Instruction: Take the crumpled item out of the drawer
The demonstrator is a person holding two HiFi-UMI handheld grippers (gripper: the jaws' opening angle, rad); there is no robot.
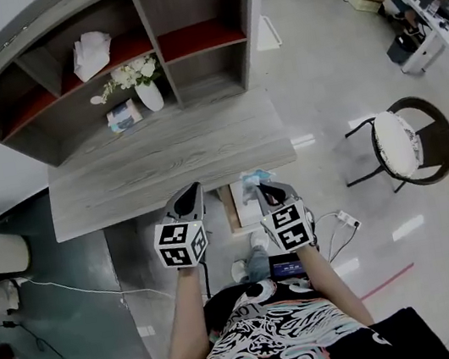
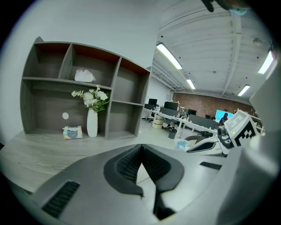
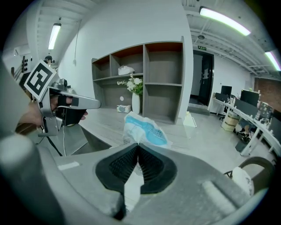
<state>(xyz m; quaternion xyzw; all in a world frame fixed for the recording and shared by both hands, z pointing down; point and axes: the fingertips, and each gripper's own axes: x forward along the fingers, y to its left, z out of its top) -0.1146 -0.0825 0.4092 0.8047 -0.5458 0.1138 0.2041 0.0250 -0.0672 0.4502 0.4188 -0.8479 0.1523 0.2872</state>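
Head view overhead; 2 gripper views low, toward shared shelf [image 1: 205,79]

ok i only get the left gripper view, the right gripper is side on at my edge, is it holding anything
Observer: Yes. The right gripper view shows the right gripper shut on a crumpled blue and white wrapper.
Operator: is it clear of the drawer
Observer: The head view puts it at the front edge of the desk, right at the gripper's tip. I can't make out the drawer itself clearly.
Operator: anything on the right i could hit
Observer: The head view shows a round-seated chair on the floor right of the desk, well apart from the gripper.
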